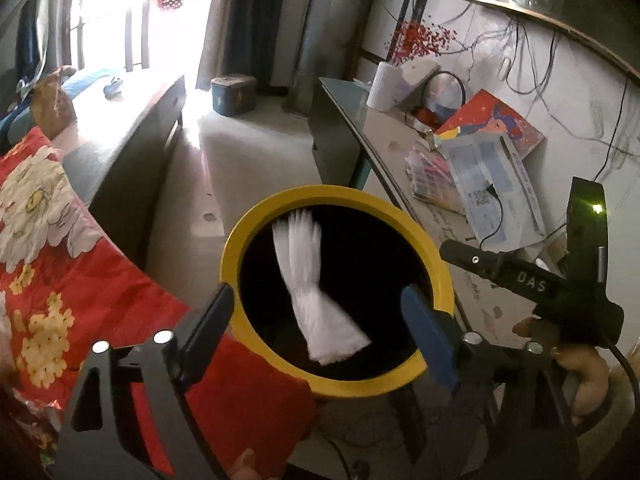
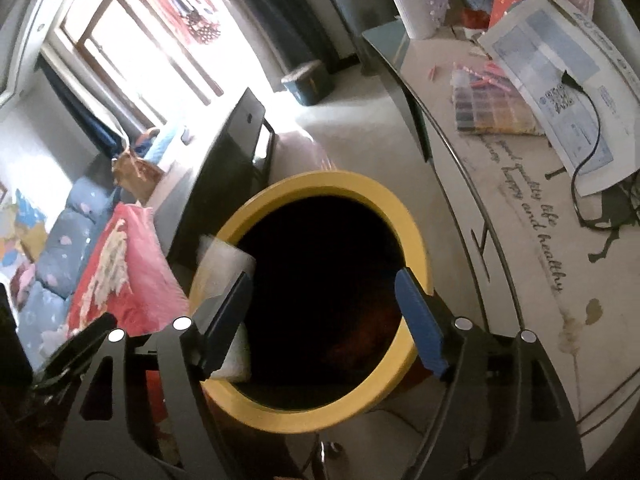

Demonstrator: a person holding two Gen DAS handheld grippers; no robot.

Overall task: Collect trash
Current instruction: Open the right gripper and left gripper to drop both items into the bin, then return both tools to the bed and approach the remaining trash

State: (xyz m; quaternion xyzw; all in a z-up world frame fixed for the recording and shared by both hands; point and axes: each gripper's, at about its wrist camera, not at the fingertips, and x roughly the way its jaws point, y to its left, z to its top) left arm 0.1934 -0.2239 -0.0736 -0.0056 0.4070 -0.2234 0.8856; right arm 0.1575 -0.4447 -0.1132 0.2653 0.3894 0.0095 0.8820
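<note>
Left gripper [image 1: 320, 328] fingers wide apart, empty — white crumpled paper [image 1: 316, 292] dropping inside the yellow-rimmed bin [image 1: 256, 216]. Right gripper [image 2: 324, 320] fingers parted over the rim, white scrap [image 2: 224, 256] beside the left finger, not pinched. Cluttered surface [image 2: 520, 240] beyond — not yet sorted.

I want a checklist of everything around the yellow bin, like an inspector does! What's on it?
Surface: table with printed lettering, stained near its edge.
Job's things: yellow-rimmed bin; white paper blurred over its dark mouth; a white piece at the rim.
Clutter: paper sheet, colour chart, paper roll, red book.
Grippers: left gripper open; right gripper open; both over the bin.
Cables: black cable across the sheet.
Surroundings: bright window, floral bedding.
</note>
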